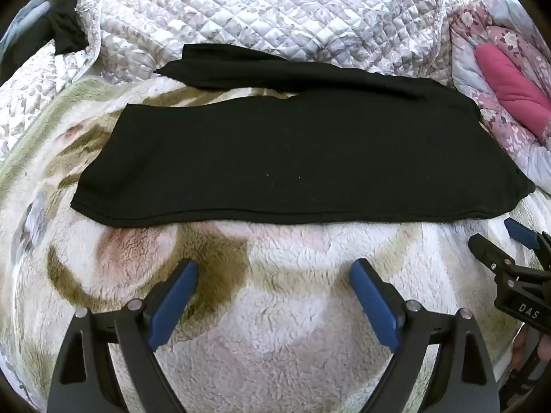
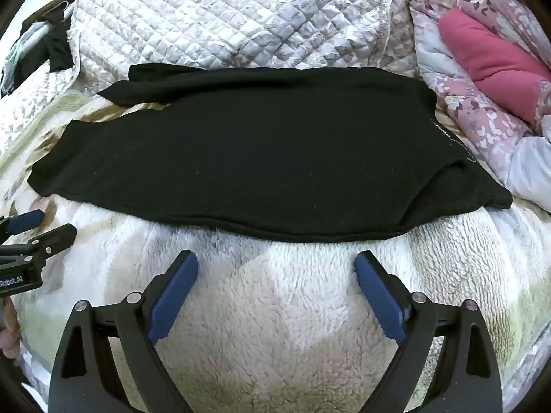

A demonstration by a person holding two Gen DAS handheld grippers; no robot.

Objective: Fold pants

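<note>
Black pants [image 1: 275, 158] lie flat across a fluffy patterned blanket [image 1: 275, 309], waist to the right, legs to the left. One leg lies near me; the other leg [image 1: 275, 72] angles away behind it. My left gripper [image 1: 273, 272] hovers open just short of the pants' near edge, nothing between its blue pads. The right gripper [image 1: 509, 237] shows at the right edge of the left wrist view. In the right wrist view the pants [image 2: 258, 161] fill the middle, and my right gripper [image 2: 275, 261] stands open before their near hem. The left gripper [image 2: 41, 227] shows at the left edge.
A quilted floral bedspread [image 1: 258, 10] is heaped behind the pants. A pink floral duvet with a magenta lining [image 2: 492, 65] lies at the right. Dark clothing [image 1: 65, 31] sits at the far left corner. A person's hand [image 2: 8, 337] shows low at the left edge.
</note>
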